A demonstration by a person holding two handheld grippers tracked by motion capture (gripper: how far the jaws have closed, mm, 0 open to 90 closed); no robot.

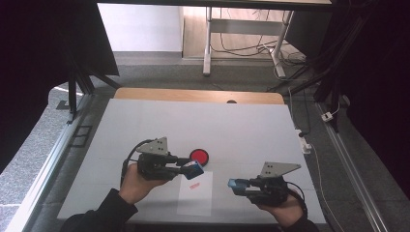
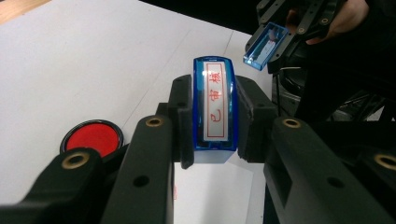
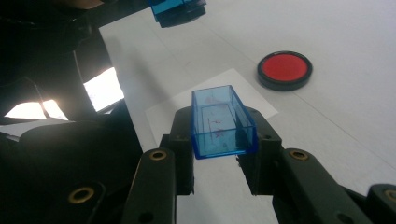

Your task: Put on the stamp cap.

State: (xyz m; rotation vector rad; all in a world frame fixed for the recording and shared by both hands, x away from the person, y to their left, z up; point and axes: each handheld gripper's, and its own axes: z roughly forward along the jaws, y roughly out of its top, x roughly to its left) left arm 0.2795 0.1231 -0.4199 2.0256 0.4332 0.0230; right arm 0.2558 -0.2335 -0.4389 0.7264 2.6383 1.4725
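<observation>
The white table (image 1: 145, 125) carries a sheet of paper (image 1: 198, 200) near the person's edge, already bearing a small red stamp mark (image 1: 194, 185) near its top, and a round red ink pad (image 1: 199, 155) sits just beyond the sheet's far edge. Above that, the left gripper (image 1: 193, 169) is clamped on the blue stamp (image 2: 215, 107), its jaws pressed against the stamp's two long sides; in the left gripper view the label with red characters on its back faces the camera, so the printing face points away and cannot be seen. The stamp hangs over the top of the paper, close to the ink pad but clear of it. The right gripper (image 1: 235, 184) is closed on the stamp's clear blue cap (image 3: 219, 123), held by its sides with the open mouth turned up and forward, off the paper's right edge and well apart from the stamp. With a mark on the sheet and both parts lifted, the step in hand looks like bringing stamp and cap back together. That next move calls for turning the two grippers towards each other, lining the stamp's printing end with the cap's mouth along their long axes, and sliding them together squarely without loosening either grip.
</observation>
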